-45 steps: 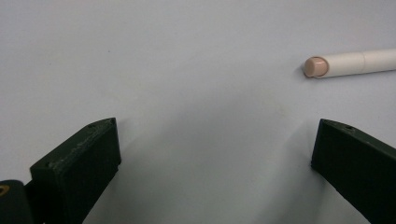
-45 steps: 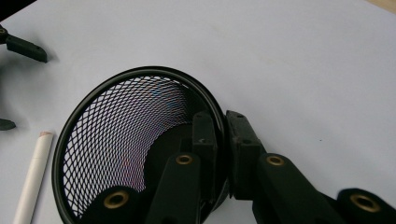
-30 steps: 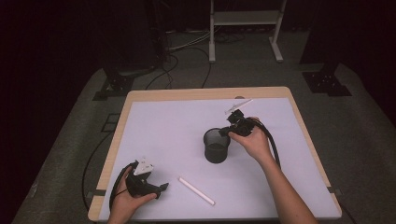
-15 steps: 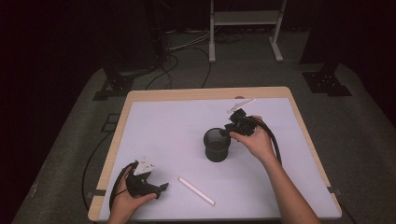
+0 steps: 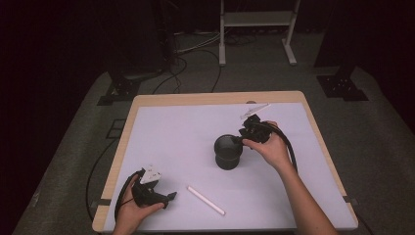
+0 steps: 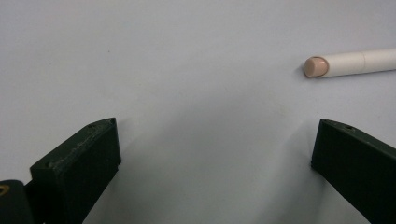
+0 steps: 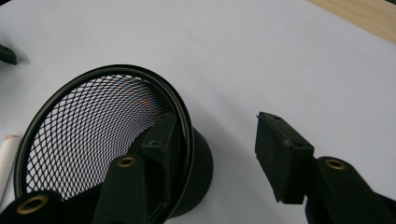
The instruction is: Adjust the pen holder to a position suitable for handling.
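A black mesh cup [image 5: 228, 152] stands upright on the white table top [image 5: 186, 137], right of centre. My right gripper [image 5: 243, 139] sits at its right rim. In the right gripper view, one finger [image 7: 161, 140] is inside the cup [image 7: 84, 140], against the wall. The other finger [image 7: 280, 154] stands clear outside, so the right gripper [image 7: 217, 130] is open; its jaws have just been opening. A white pen [image 5: 205, 199] lies near the front edge. My left gripper [image 5: 169, 197] rests on the table to its left. The left gripper [image 6: 212, 144] is open and empty, with the pen's tip [image 6: 317, 66] beyond it.
A wooden border [image 5: 215, 98] frames the white top. A small clear strip [image 5: 255, 110] lies near the back edge behind my right hand. On the dark floor beyond are cables [image 5: 181, 63] and a white stand [image 5: 257, 29].
The right gripper's jaws have parted at the cup's rim. The cup, the pen and the left hand stay where they were.
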`<action>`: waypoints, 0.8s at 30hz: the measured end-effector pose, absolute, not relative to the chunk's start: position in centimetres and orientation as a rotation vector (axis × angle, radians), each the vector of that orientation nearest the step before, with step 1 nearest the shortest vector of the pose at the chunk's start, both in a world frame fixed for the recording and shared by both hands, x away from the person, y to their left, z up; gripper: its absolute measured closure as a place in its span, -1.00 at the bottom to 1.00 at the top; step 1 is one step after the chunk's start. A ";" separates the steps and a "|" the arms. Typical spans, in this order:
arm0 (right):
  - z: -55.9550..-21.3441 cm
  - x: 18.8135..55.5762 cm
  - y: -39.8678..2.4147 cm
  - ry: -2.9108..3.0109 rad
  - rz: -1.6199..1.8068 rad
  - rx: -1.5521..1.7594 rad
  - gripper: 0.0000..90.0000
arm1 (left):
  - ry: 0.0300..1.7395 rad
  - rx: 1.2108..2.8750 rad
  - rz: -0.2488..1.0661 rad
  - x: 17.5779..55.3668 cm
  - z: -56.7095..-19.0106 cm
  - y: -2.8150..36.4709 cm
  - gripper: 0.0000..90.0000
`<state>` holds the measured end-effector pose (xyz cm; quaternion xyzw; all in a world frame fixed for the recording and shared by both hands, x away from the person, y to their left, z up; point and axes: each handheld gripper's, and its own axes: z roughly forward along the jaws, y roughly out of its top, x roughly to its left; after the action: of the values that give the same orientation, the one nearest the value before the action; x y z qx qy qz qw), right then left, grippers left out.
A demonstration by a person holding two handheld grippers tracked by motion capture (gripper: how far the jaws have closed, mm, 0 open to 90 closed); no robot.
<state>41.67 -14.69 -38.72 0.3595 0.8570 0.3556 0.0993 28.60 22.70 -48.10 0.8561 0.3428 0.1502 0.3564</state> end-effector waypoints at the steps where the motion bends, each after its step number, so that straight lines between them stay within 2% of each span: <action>1: -38.8 41.7 -14.7 2.533 1.055 1.068 0.07 | 0.885 2.210 0.388 28.6 -48.1 22.7 -0.99; 15: -37.9 41.4 -15.9 2.502 1.093 1.076 0.03 | 0.887 2.209 0.385 28.6 -48.1 22.7 -0.99; 24: -37.2 40.6 -17.3 2.470 1.121 1.076 -0.10 | 0.885 2.210 0.387 28.6 -48.1 22.7 -0.99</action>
<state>40.65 -17.32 -37.20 0.3665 0.8412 0.3817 0.1113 28.60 22.70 -48.11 0.8560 0.3428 0.1499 0.3568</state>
